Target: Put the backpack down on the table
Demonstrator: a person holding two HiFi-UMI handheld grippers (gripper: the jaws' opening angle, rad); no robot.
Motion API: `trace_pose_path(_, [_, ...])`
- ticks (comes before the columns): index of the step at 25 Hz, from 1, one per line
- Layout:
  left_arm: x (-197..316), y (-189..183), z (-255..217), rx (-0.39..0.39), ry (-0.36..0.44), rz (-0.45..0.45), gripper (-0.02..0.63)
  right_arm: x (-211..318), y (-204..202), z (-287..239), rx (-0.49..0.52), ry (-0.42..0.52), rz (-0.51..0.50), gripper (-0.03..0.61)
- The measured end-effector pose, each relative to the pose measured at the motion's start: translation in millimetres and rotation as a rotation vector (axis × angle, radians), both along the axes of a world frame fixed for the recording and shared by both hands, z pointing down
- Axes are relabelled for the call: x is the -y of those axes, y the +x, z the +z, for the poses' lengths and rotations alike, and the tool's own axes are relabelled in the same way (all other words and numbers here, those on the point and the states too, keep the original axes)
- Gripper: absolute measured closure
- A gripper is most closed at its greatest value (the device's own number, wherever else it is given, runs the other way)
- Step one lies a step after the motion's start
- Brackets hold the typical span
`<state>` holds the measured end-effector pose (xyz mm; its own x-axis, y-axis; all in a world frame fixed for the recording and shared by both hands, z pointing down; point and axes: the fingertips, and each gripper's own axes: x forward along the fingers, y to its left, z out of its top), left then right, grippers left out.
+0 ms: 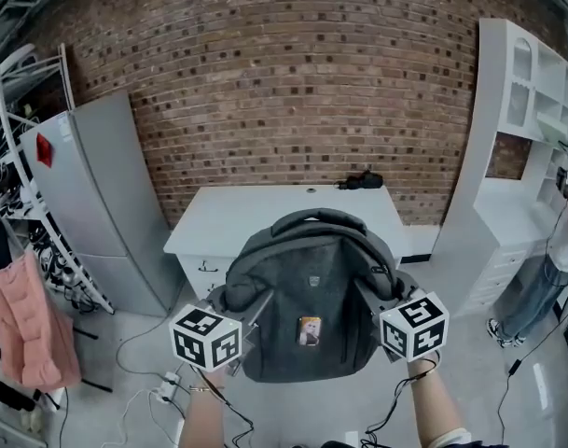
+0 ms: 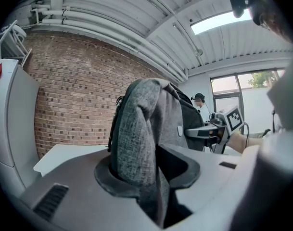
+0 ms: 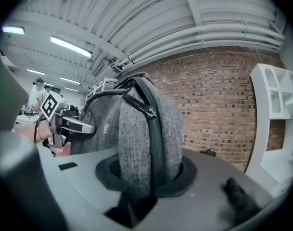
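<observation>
A dark grey backpack [image 1: 307, 297] hangs in the air in front of the white table [image 1: 237, 217], held between both grippers. My left gripper [image 1: 251, 314] is shut on the backpack's left shoulder strap [image 2: 136, 143], whose grey fabric fills its jaws. My right gripper [image 1: 366, 304] is shut on the right shoulder strap [image 3: 144, 148] in the same way. The backpack's back panel, with a small yellow tag [image 1: 309, 330], faces me. Its bottom hangs below the table's top, on the near side.
A small black object [image 1: 361, 180] lies at the table's far right edge, by the brick wall. A grey cabinet [image 1: 97, 203] stands to the left, a clothes rack with a pink garment [image 1: 27, 329] nearer left, white shelving [image 1: 526, 138] to the right. Cables cross the floor. A person [image 1: 554, 269] stands far right.
</observation>
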<state>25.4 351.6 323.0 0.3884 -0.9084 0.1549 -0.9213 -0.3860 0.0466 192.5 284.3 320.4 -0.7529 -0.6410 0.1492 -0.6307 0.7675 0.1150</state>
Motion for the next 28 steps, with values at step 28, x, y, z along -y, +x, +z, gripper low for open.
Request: trace_pose_path(28, [179,-120,20,-0.045,-0.014,-0.055,0.465,184,-121,12,-0.047,-0.026,-0.048,0.466])
